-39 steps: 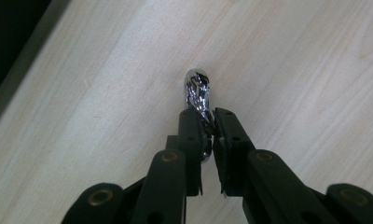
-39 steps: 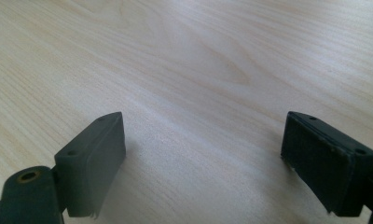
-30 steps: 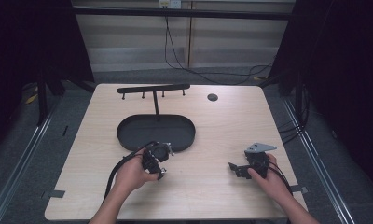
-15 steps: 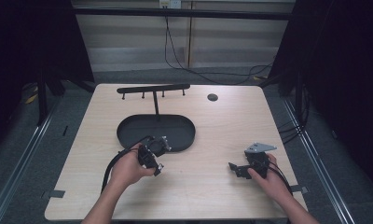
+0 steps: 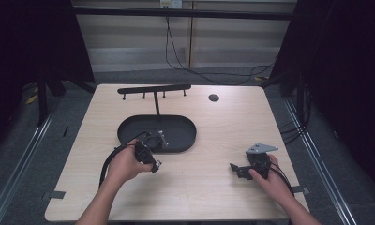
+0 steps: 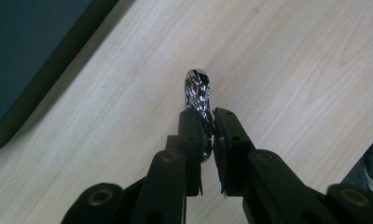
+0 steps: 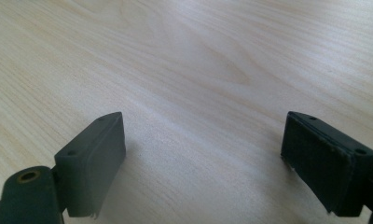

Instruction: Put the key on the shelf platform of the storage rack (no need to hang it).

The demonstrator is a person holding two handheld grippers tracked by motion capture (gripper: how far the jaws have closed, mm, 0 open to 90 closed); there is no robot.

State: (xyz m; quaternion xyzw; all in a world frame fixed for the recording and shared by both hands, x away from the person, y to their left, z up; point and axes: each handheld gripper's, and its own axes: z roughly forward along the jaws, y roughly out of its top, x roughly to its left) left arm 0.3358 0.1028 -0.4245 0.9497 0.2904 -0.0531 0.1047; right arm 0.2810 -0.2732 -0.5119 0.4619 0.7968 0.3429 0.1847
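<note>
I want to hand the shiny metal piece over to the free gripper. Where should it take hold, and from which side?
Probably at the rounded free end of the shiny metal piece, which sticks out beyond the left gripper whose jaws are shut on the other end. The right gripper, its jaws wide open over the table, could come from straight ahead of that tip, closing across its narrow width.

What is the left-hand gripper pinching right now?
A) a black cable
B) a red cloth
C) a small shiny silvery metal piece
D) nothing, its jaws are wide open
C: in the left gripper view the left gripper has its jaws shut on a shiny metal piece above the wooden table.
</note>
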